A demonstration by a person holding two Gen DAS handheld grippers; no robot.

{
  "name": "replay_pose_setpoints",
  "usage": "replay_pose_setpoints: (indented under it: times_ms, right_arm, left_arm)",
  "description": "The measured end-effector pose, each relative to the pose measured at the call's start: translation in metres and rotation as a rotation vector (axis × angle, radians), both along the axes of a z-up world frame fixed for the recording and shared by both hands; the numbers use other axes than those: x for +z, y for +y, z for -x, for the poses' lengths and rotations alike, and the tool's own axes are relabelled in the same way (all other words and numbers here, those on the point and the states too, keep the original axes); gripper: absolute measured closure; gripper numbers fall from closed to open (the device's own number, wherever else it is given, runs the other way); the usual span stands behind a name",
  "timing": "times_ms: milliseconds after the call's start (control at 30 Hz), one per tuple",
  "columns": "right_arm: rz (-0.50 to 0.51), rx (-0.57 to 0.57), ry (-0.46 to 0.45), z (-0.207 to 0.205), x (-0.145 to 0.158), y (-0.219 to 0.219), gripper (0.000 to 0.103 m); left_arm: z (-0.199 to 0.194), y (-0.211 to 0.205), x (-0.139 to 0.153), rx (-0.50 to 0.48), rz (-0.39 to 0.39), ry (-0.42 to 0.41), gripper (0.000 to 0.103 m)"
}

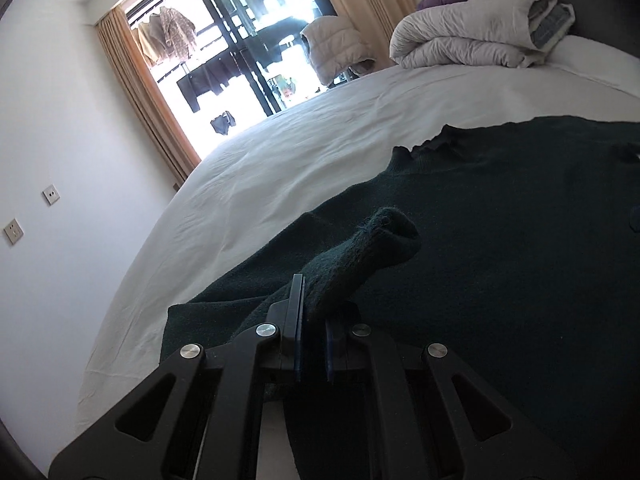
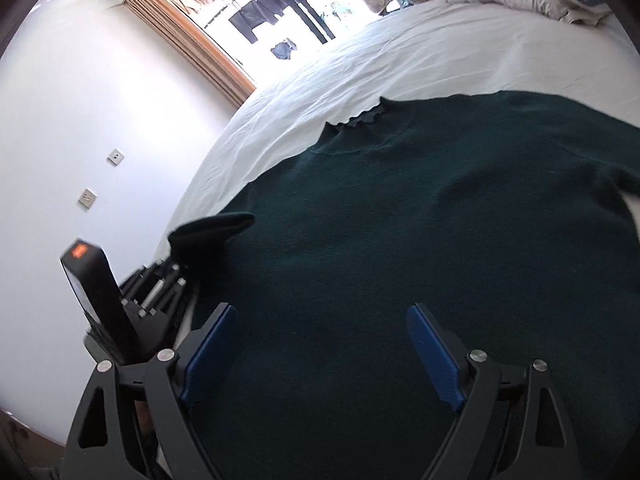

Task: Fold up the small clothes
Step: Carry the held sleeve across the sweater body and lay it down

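A dark green knit sweater (image 1: 500, 240) lies spread flat on the white bed, its frilled collar (image 2: 360, 120) toward the window. My left gripper (image 1: 314, 304) is shut on the sweater's sleeve (image 1: 360, 256), whose cuff sticks up past the fingers over the body. In the right wrist view the left gripper (image 2: 176, 272) is at the sweater's left edge with the sleeve cuff (image 2: 212, 232) raised. My right gripper (image 2: 320, 320) is open and empty just above the sweater's lower body (image 2: 400, 240).
The white bed sheet (image 1: 300, 152) reaches toward a bright window (image 1: 224, 52) with orange curtains. A folded quilt (image 1: 472, 36) and pillows lie at the head of the bed. A white wall with sockets (image 1: 14, 230) is on the left.
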State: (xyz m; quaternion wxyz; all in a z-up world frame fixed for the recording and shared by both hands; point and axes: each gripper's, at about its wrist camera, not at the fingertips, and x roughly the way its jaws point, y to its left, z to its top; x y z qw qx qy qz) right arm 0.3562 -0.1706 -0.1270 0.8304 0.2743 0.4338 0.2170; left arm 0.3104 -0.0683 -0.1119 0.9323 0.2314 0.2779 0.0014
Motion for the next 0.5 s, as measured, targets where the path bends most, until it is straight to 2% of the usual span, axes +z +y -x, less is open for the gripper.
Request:
replay_pose_setpoints:
  times_ms: [167, 233, 267, 433, 467, 500]
  right_arm:
    - [-0.253, 0.122, 0.152, -0.061, -0.029, 0.041, 0.015]
    - [-0.362, 0.140, 0.227, -0.080, -0.044, 0.056, 0.022]
    - [-0.397, 0.141, 0.251, -0.086, -0.048, 0.061, 0.022]
    - [-0.492, 0.146, 0.322, -0.107, -0.062, 0.080, 0.022]
    - [-0.500, 0.147, 0.327, -0.110, -0.063, 0.082, 0.023]
    - [-0.499, 0.156, 0.330, -0.112, -0.063, 0.085, 0.029]
  left_arm:
    - [0.043, 0.019, -0.021, -0.029, -0.082, -0.042, 0.097]
    - [0.048, 0.016, -0.028, -0.039, -0.109, -0.056, 0.097]
    - [0.048, 0.012, -0.032, -0.043, -0.119, -0.060, 0.097]
    - [0.050, 0.013, -0.041, -0.057, -0.129, -0.062, 0.097]
    - [0.059, 0.020, -0.035, -0.060, -0.132, -0.061, 0.096]
    - [0.060, 0.021, -0.034, -0.062, -0.135, -0.062, 0.097]
